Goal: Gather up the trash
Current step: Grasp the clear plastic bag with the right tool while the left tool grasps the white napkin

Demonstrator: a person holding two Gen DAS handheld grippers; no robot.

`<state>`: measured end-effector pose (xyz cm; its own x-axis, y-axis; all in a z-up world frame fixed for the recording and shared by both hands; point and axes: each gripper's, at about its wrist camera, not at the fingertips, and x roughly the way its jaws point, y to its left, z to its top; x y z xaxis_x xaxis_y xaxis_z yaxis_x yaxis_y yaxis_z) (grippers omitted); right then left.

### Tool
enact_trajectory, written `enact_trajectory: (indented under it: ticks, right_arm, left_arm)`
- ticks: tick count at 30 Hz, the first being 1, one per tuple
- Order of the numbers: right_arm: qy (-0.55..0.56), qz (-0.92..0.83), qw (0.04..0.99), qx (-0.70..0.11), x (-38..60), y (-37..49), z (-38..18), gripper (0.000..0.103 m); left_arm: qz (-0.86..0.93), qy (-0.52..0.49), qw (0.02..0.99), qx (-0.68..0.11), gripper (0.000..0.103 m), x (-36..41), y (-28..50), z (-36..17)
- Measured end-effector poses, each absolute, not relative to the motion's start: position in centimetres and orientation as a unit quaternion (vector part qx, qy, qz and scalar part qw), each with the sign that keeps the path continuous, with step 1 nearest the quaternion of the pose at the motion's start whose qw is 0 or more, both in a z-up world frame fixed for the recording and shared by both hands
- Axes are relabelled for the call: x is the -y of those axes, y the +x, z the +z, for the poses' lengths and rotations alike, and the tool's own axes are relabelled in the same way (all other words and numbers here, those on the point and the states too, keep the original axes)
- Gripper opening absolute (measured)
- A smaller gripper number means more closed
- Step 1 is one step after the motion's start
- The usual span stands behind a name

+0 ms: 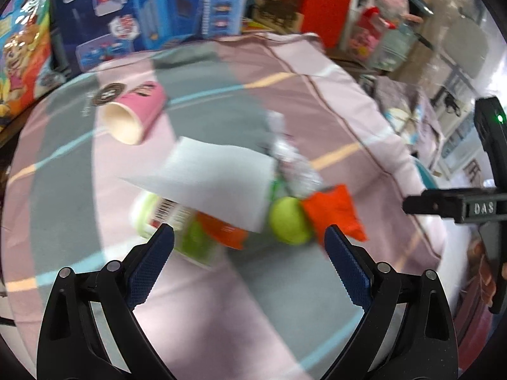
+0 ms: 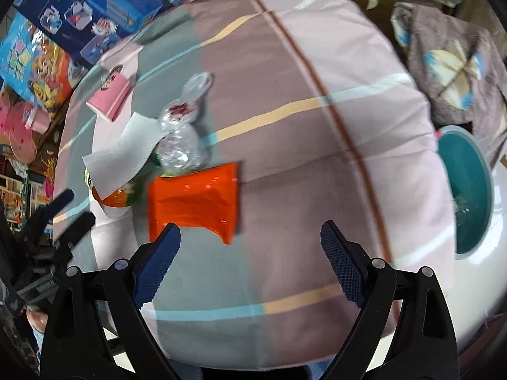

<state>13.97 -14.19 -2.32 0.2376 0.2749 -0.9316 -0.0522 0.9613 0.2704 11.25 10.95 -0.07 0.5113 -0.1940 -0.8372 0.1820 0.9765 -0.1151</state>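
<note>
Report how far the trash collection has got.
Done: nothing visibly; the teal bin shows no clear trash. In hand: nothing; left gripper and right gripper are both open and empty. Left: pink cup, paper towel, crumpled plastic bottle, orange packet and snack can all lie on the bedspread.

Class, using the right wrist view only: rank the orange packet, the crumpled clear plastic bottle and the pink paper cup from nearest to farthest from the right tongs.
1. Orange packet: just ahead of the open right tongs, towards their left finger.
2. Crumpled clear plastic bottle: directly beyond the packet, touching its far edge.
3. Pink paper cup: farthest, lying on its side up and to the left.
</note>
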Motion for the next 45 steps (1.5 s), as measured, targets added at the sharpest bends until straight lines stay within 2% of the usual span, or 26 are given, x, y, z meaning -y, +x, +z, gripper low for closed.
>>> enact_trajectory:
  ticks: [7, 15, 18, 20, 22, 25, 27, 38, 41, 45]
  right_arm:
    - [0.083, 0.121, 0.776, -0.613, 10.3, 17.2, -2.9, 0.086]
    - [0.103, 0.152, 0.772, -0.609, 6.9, 22.9, -4.6, 0.086]
    - [0.097, 0.156, 0.768, -0.614, 5.9, 24.5, -5.6, 0.076]
    - [0.096, 0.158, 0.763, -0.619, 5.5, 25.3, -6.3, 0.06]
    - [0.101, 0.16, 0.755, -0.627, 5.4, 25.9, -7.2, 0.054]
    - [0.105, 0.157, 0.751, -0.633, 5.7, 26.3, -8.0, 0.027]
    - [0.108, 0.155, 0.756, -0.626, 6.4, 26.3, -7.7, 0.025]
    - [0.127, 0.115, 0.772, -0.613, 12.0, 25.6, -6.3, 0.025]
    - [0.137, 0.115, 0.771, -0.612, 12.6, 25.4, -6.5, 0.026]
    - [0.146, 0.118, 0.77, -0.61, 13.1, 25.2, -6.7, 0.026]
  left_arm:
    - [-0.106, -0.013, 0.866, -0.488, 0.095, -14.3, 14.5, -0.3]
    - [-0.149, 0.015, 0.839, -0.523, 0.095, -13.0, 18.1, -2.9]
    - [-0.154, 0.013, 0.835, -0.528, 0.095, -13.2, 18.6, -3.5]
    - [-0.159, 0.007, 0.833, -0.53, 0.095, -13.3, 18.9, -3.7]
    - [-0.162, 0.003, 0.832, -0.531, 0.095, -13.4, 19.2, -3.9]
    - [-0.164, 0.009, 0.826, -0.539, 0.095, -13.1, 19.8, -4.5]
    - [-0.167, 0.013, 0.823, -0.544, 0.095, -12.7, 20.1, -4.8]
    - [-0.181, 0.075, 0.795, -0.573, 0.093, -9.1, 21.7, -7.8]
    - [-0.177, 0.089, 0.804, -0.561, 0.072, -8.8, 21.6, -7.4]
    - [-0.173, 0.081, 0.804, -0.563, 0.031, -9.1, 21.8, -6.9]
